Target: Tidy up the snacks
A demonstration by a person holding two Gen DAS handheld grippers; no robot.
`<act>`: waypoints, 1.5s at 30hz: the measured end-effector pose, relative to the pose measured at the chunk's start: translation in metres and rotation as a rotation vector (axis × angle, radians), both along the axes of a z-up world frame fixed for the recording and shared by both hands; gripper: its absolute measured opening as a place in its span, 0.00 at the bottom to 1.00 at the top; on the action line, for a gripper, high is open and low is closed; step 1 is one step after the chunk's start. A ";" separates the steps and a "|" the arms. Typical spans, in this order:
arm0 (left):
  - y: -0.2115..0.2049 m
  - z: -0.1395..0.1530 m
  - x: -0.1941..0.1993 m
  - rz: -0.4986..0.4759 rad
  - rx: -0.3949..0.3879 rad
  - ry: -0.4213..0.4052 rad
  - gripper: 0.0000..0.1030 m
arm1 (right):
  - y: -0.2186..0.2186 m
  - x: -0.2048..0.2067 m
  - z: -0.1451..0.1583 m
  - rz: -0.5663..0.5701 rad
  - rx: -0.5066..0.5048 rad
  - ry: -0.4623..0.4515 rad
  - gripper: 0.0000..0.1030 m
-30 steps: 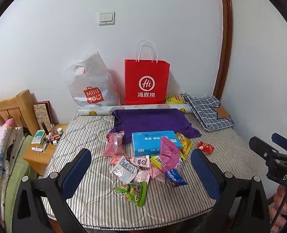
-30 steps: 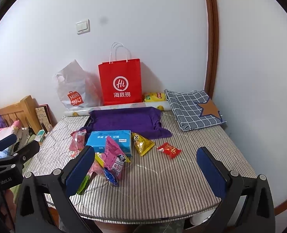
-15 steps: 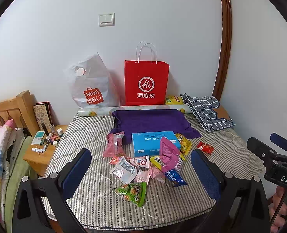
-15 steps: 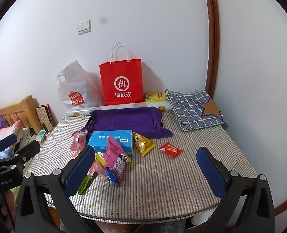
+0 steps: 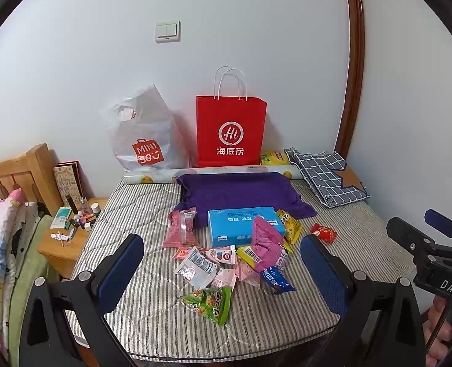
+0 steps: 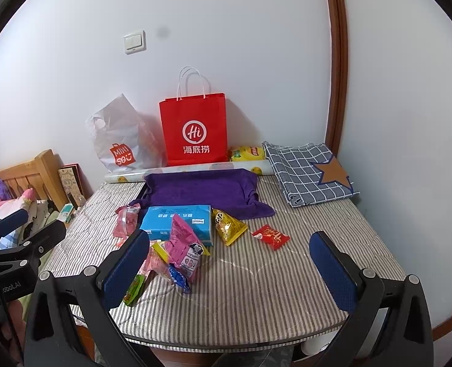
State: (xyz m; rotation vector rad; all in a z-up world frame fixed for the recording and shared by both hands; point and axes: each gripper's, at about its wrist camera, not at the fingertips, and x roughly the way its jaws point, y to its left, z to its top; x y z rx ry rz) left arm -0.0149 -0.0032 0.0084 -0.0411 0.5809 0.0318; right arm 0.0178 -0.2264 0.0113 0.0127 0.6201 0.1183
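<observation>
Left wrist view: both the left gripper (image 5: 222, 270) and right gripper (image 6: 230, 264) hover wide open and empty, snack packets (image 5: 226, 260) heaped at 12 o'clock on the striped mattress (image 5: 287, 312).

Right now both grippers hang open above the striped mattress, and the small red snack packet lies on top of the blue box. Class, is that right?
Not quite. The small red snack packet lies on the striped mattress, apart from the blue box, as the right wrist view shows. The left gripper and right gripper are indeed open.

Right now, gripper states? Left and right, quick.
Left gripper: jaws open, holding nothing, above the snack pile.
Right gripper: jaws open, holding nothing.
</observation>
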 end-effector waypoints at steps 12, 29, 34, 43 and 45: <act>-0.001 0.000 -0.002 0.000 -0.002 -0.006 1.00 | 0.000 -0.002 0.001 0.002 0.005 -0.005 1.00; 0.002 -0.001 -0.003 0.002 -0.005 -0.003 1.00 | 0.004 -0.003 0.000 0.009 0.006 -0.006 1.00; 0.003 -0.001 -0.004 0.004 -0.004 -0.004 1.00 | 0.006 -0.004 -0.001 0.012 0.003 -0.010 1.00; 0.006 -0.002 -0.004 0.005 -0.005 -0.004 1.00 | 0.009 -0.004 -0.004 0.020 0.005 -0.012 1.00; 0.007 -0.002 -0.004 0.005 -0.006 -0.004 1.00 | 0.009 -0.004 -0.004 0.023 0.007 -0.013 1.00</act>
